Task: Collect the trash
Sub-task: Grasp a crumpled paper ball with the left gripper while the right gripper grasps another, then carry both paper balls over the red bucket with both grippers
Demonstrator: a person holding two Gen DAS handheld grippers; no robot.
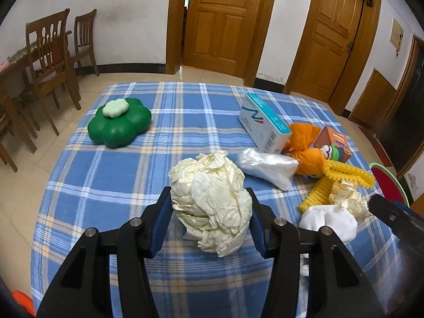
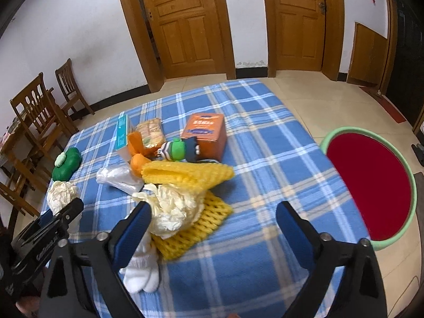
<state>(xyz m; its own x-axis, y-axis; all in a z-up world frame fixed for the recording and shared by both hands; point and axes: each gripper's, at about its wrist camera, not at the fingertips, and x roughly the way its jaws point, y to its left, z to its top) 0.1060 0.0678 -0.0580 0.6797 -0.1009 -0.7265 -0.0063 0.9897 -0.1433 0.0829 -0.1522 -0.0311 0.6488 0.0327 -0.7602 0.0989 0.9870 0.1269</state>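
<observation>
My left gripper [image 1: 209, 212] is shut on a big cream crumpled paper ball [image 1: 212, 201], held just above the blue plaid table [image 1: 111, 185]; the ball also shows in the right wrist view [image 2: 62, 194]. My right gripper [image 2: 212, 222] is open and empty over the table's front. Just left of it lie a second crumpled paper [image 2: 169, 206], yellow foam netting [image 2: 190, 177], a clear plastic bag [image 2: 119, 179] and a white sock [image 2: 141, 273].
A red basin with a green rim [image 2: 371, 185] stands on the floor right of the table. On the table are an orange box [image 2: 206, 135], a white-teal box [image 1: 265, 124], an orange cloth [image 1: 304, 145], a toy [image 2: 175, 151] and a green flower-shaped case [image 1: 119, 122]. Wooden chairs [image 1: 50, 61] stand left.
</observation>
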